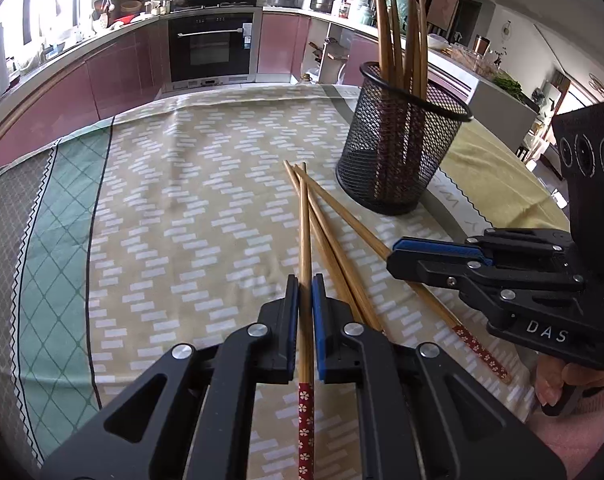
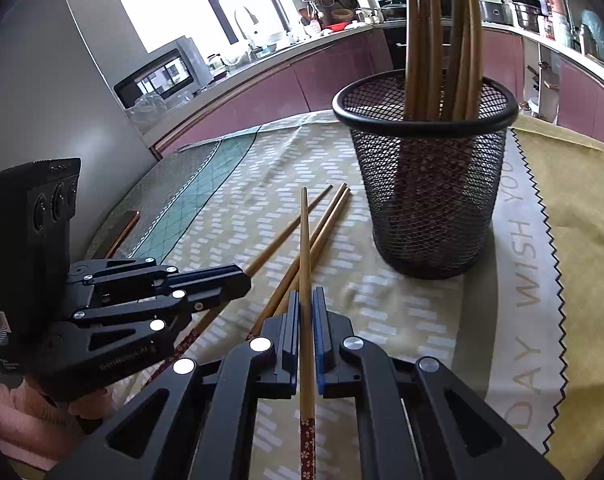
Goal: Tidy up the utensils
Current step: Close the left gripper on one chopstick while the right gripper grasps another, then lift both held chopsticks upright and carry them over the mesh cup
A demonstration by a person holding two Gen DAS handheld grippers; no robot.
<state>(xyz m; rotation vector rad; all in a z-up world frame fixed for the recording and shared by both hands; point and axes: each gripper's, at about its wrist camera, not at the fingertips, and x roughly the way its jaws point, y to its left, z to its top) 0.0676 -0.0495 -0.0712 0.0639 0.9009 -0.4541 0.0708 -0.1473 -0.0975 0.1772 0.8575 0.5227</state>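
Bamboo chopsticks, several, already upright in the mesh cup (image 1: 397,148); four left on the cloth (image 1: 162,200) just in front of the cup, crossing near their tips. About halfway, by the look of it. Left gripper (image 1: 305,292) closed down tight on one chopstick (image 1: 305,240), pinched just ahead of its red flowered end, tip toward the cup. Right gripper (image 2: 306,304) likewise clamped on another chopstick (image 2: 305,240), same spot along the shaft. Two more (image 2: 325,232) lying loose between them, not yet gripped. Lifting and dropping into the cup probably next.
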